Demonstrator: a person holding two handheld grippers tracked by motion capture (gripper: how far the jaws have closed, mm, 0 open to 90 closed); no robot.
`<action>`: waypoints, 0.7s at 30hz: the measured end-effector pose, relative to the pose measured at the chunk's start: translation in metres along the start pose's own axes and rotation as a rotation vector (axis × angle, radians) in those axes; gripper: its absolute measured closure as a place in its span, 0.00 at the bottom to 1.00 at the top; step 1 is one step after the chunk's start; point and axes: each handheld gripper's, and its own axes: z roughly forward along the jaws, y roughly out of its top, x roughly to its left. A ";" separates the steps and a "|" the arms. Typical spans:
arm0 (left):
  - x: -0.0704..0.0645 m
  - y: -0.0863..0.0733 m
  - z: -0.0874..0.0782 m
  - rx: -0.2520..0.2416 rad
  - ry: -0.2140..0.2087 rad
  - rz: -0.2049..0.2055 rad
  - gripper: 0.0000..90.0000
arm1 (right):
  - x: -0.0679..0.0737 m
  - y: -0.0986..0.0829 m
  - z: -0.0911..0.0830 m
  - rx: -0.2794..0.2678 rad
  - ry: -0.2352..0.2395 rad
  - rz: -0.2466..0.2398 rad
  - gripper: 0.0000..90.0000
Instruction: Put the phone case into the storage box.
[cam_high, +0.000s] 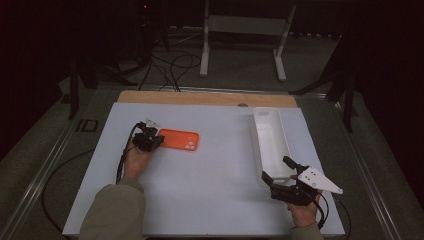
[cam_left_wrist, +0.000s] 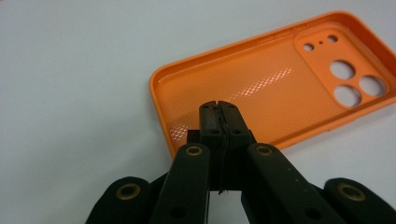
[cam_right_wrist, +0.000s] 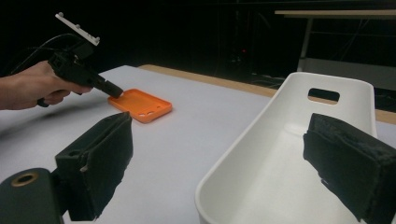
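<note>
Down by the near edge of the counter (cam_high: 210, 200) sits my right gripper (cam_high: 280, 174), close to the right corner. My right hand (cam_high: 305, 212) holds it from behind. Its two black jaws are spread wide apart with nothing between them. In the right gripper view, one jaw hangs over the bare counter and the other hangs over the inside of the white bin (cam_right_wrist: 280, 186). The near end of that bin lies right between them, but I cannot tell if the jaws touch it. The bin is long and thin, and it has a slot for a handle at its far end. It lies along the right side of the counter.

Over on the left, my left hand (cam_high: 136, 159) holds my left gripper (cam_high: 159, 140). Its jaws are pressed tight together, tip to tip. In the left gripper view (cam_left_wrist: 218, 108) there is nothing pinched between them. The tips sit at the near end of the orange phone case (cam_left_wrist: 275, 88), over its hollow inside. I cannot tell if they touch it.

That phone case lies flat on the counter with its open side up, left of the middle. Its camera holes are at the end far from my left gripper. It is well apart from the white bin.
</note>
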 end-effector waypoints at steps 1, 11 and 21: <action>0.000 -0.001 0.000 0.006 -0.002 0.003 1.00 | 0.000 0.000 0.000 0.001 -0.002 0.001 0.09; 0.000 -0.004 -0.003 0.042 -0.008 0.023 1.00 | 0.000 0.001 -0.001 -0.002 -0.004 0.002 0.09; -0.008 -0.015 -0.014 0.058 -0.047 0.058 1.00 | 0.000 0.001 -0.001 -0.001 -0.001 -0.003 0.09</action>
